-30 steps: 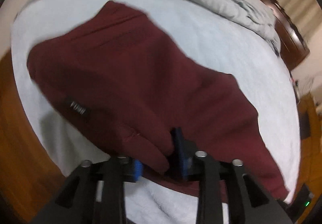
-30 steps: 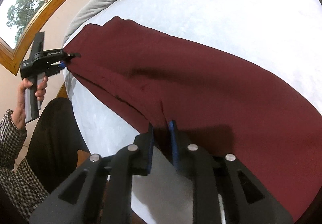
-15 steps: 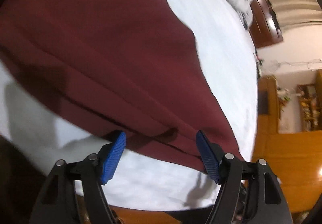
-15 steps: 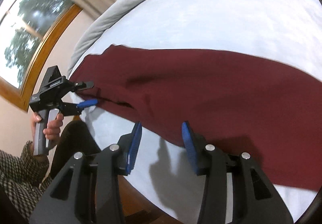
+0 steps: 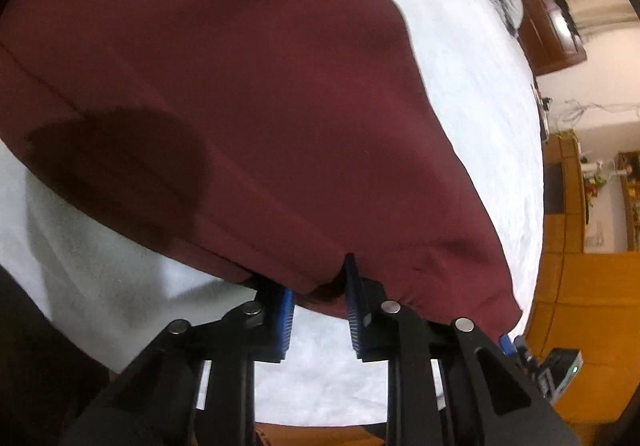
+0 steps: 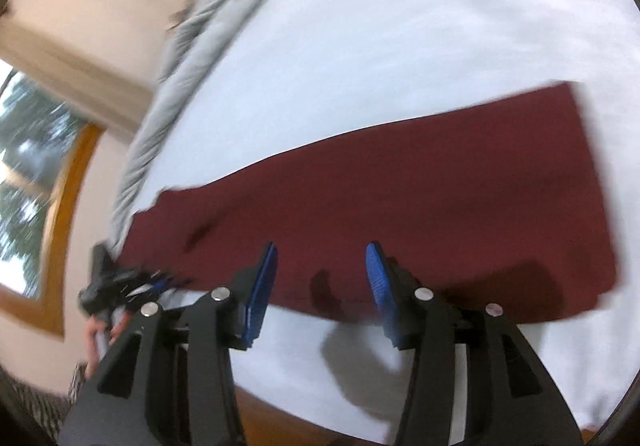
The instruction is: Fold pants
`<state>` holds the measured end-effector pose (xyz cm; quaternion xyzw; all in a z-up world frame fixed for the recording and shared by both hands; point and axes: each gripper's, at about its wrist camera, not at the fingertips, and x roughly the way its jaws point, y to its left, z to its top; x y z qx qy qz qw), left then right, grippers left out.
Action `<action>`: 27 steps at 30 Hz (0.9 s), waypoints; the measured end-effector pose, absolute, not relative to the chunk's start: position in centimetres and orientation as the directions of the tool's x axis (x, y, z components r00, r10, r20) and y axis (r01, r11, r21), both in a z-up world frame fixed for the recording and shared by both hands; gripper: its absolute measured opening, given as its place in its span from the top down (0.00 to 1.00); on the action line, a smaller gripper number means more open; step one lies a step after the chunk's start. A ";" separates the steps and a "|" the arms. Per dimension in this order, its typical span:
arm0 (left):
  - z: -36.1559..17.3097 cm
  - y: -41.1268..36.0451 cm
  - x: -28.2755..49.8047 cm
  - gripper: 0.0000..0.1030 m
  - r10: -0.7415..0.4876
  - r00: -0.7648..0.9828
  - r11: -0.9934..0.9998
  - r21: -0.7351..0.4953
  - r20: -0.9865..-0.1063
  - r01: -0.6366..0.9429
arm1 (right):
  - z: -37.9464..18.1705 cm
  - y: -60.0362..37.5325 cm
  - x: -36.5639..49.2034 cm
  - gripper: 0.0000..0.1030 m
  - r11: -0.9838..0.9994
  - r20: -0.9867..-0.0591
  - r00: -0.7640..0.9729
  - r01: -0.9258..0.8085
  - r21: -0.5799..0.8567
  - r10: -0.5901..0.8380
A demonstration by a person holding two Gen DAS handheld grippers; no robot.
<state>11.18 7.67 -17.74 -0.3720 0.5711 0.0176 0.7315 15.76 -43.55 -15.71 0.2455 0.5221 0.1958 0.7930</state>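
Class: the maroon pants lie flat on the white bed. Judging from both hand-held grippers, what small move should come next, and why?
Probably close the right hand-held gripper on the near edge of the pants: its jaws stand open with nothing between them, while the left hand-held gripper already pinches the hem.

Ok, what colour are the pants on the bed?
Dark maroon pants, clearest in the left wrist view.

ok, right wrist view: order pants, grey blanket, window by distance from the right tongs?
1. Pants: dark red, lying on the white sheet just ahead of the open right tongs.
2. Grey blanket: bunched along the bed's far left edge.
3. Window: on the wall at far left, past the bed.
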 end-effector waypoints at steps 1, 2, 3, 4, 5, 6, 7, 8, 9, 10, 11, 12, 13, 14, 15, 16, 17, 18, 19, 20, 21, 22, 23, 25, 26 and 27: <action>-17.4 7.3 11.1 0.79 -0.387 0.356 0.736 -0.518 -0.850 -0.436 | -15.8 -44.9 15.7 0.53 0.824 -0.756 0.385 -0.021 0.566 0.529; -16.9 6.7 11.1 0.80 -0.374 0.371 0.753 -0.512 -0.850 -0.413 | -15.9 -46.0 15.7 0.53 0.847 -0.783 0.387 0.009 0.532 0.487; -16.4 6.1 11.2 0.81 -0.367 0.382 0.767 -0.508 -0.848 -0.391 | -16.0 -47.2 15.5 0.49 0.867 -0.808 0.387 0.044 0.497 0.444; -16.0 5.9 10.6 0.81 -0.363 0.387 0.777 -0.505 -0.848 -0.376 | -16.1 -48.0 15.5 0.47 0.874 -0.818 0.388 0.063 0.483 0.424; -15.7 5.2 10.9 0.81 -0.361 0.390 0.790 -0.500 -0.847 -0.355 | -16.2 -49.1 15.3 0.43 0.881 -0.831 0.393 0.095 0.463 0.394; -15.6 4.7 11.3 0.81 -0.376 0.388 0.789 -0.510 -0.841 -0.343 | -16.4 -50.0 15.1 0.41 0.878 -0.832 0.400 0.122 0.463 0.383; -15.6 4.0 11.5 0.81 -0.400 0.388 0.779 -0.531 -0.830 -0.333 | -16.5 -50.5 14.8 0.41 0.864 -0.824 0.405 0.141 0.483 0.395; -15.6 3.3 11.8 0.81 -0.422 0.384 0.772 -0.548 -0.821 -0.322 | -16.8 -50.6 14.7 0.41 0.836 -0.805 0.409 0.158 0.525 0.429; -15.7 2.4 12.1 0.79 -0.447 0.372 0.767 -0.563 -0.813 -0.308 | -17.2 -51.2 14.7 0.42 0.811 -0.790 0.414 0.178 0.557 0.452; -15.8 1.7 12.3 0.74 -0.468 0.360 0.761 -0.575 -0.807 -0.300 | -17.3 -51.5 14.6 0.42 0.795 -0.780 0.422 0.191 0.575 0.463; -16.0 0.8 12.6 0.69 -0.494 0.352 0.748 -0.595 -0.795 -0.294 | -17.2 -51.6 14.6 0.42 0.797 -0.778 0.431 0.189 0.574 0.457; -16.1 0.1 13.0 0.68 -0.522 0.341 0.738 -0.615 -0.782 -0.279 | -16.8 -51.4 14.5 0.39 0.808 -0.781 0.445 0.185 0.559 0.438; -16.2 -1.0 13.5 0.65 -0.555 0.318 0.732 -0.633 -0.769 -0.254 | -16.6 -51.9 14.3 0.36 0.825 -0.792 0.454 0.188 0.533 0.408; -16.3 -1.8 13.9 0.60 -0.565 0.306 0.733 -0.636 -0.766 -0.239 | -16.6 -52.3 14.3 0.31 0.837 -0.804 0.455 0.198 0.510 0.383; -16.4 -1.9 12.9 0.57 -0.567 0.300 0.736 -0.636 -0.767 -0.234 | -16.6 -52.5 14.1 0.30 0.844 -0.815 0.447 0.206 0.495 0.369; -16.6 -2.3 13.3 0.52 -0.571 0.294 0.735 -0.637 -0.766 -0.232 | -17.3 -52.9 14.0 0.30 0.840 -0.827 0.419 0.225 0.494 0.375; -17.0 -2.7 13.7 0.51 -0.579 0.283 0.731 -0.640 -0.765 -0.235 | -17.7 -52.9 13.8 0.30 0.830 -0.826 0.406 0.232 0.507 0.391; -17.5 -2.9 14.1 0.51 -0.586 0.273 0.723 -0.645 -0.763 -0.249 | -18.2 -53.2 13.8 0.30 0.820 -0.823 0.394 0.239 0.521 0.408; -17.9 -3.1 14.4 0.51 -0.600 0.267 0.707 -0.656 -0.754 -0.264 | -18.6 -53.3 13.6 0.32 0.816 -0.826 0.381 0.246 0.523 0.415; -18.1 -3.0 14.5 0.51 -0.607 0.268 0.697 -0.663 -0.748 -0.272 | -18.7 -53.4 13.4 0.35 0.817 -0.827 0.380 0.244 0.522 0.415; -18.3 -3.0 14.6 0.51 -0.606 0.271 0.695 -0.663 -0.748 -0.276 | -18.6 -53.1 13.2 0.45 0.822 -0.829 0.381 0.241 0.516 0.409; -18.4 -3.0 14.6 0.51 -0.605 0.277 0.692 -0.665 -0.747 -0.281 | -18.7 -52.8 13.3 0.53 0.834 -0.840 0.371 0.236 0.498 0.396; -18.5 -2.9 14.9 0.51 -0.605 0.280 0.688 -0.666 -0.745 -0.288 | -18.6 -52.7 13.3 0.69 0.855 -0.859 0.358 0.236 0.462 0.366; -18.9 -3.2 15.0 0.52 -0.606 0.278 0.683 -0.666 -0.746 -0.299 | -18.1 -52.4 13.7 0.80 0.879 -0.870 0.362 0.215 0.426 0.333; -19.1 -3.1 14.9 0.53 -0.604 0.278 0.684 -0.664 -0.747 -0.302 | -17.6 -52.6 13.6 0.85 0.878 -0.863 0.378 0.205 0.432 0.336; -19.1 -3.1 14.6 0.54 -0.600 0.277 0.688 -0.661 -0.750 -0.300 | -16.7 -52.9 13.6 0.90 0.881 -0.851 0.405 0.188 0.435 0.334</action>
